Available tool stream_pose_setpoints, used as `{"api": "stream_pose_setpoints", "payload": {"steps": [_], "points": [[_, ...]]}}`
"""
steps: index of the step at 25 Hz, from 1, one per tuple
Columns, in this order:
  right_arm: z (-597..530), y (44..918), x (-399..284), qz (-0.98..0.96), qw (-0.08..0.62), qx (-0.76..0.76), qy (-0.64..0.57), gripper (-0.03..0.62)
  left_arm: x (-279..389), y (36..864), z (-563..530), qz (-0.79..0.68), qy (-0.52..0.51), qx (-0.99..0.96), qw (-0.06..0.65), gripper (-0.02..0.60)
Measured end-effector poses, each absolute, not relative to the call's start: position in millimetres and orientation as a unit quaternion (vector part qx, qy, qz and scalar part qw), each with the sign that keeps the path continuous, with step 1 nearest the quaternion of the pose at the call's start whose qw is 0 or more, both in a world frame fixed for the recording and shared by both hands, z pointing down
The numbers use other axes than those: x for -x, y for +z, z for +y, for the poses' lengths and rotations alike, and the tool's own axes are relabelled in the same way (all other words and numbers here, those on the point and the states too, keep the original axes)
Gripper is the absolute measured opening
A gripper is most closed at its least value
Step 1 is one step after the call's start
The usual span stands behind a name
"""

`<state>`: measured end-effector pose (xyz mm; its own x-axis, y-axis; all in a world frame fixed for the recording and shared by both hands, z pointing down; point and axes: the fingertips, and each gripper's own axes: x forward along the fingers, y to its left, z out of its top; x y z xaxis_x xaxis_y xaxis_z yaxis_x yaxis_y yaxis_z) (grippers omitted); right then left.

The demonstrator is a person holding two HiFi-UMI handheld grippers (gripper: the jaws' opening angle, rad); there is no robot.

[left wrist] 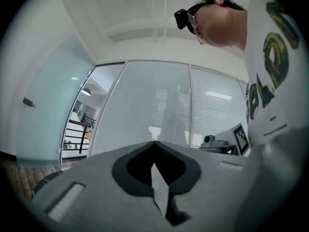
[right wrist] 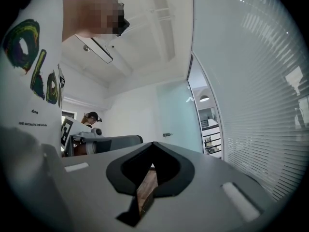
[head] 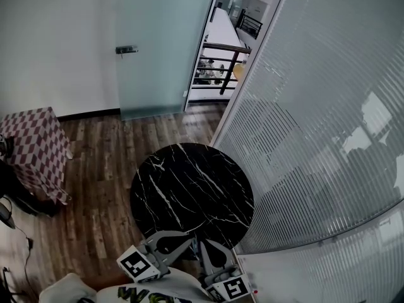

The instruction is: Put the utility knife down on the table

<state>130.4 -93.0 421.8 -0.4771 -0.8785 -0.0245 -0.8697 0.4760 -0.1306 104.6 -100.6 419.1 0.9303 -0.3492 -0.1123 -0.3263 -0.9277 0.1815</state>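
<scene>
The two hand-held grippers are held close to the person's white shirt [head: 151,293], at the near edge of the round black marble bench [head: 189,182]. The left hand-held gripper [head: 189,237] points out over the bench rim, and its own view shows its jaws closed tip to tip with nothing between them. The right hand-held gripper [head: 205,245] sits just beside it on the right, also with its jaws pressed together and empty. No view shows where the utility knife is. A wooden floor [head: 101,169] surrounds the bench. A checkered cloth [head: 35,147] lies to the far left, and a slatted glass wall [head: 303,137] curves along the right.
</scene>
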Motion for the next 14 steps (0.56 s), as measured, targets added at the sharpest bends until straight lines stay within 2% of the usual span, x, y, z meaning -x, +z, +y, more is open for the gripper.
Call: {"api": "stream_pose_setpoints", "payload": {"steps": [14], "points": [[-91.6,421.5,-131.2,0.856,0.041,0.513,-0.055,0.002,-106.5,420.7,-97.5,-0.160,-0.063,-0.983,0.072,0.000]]}}
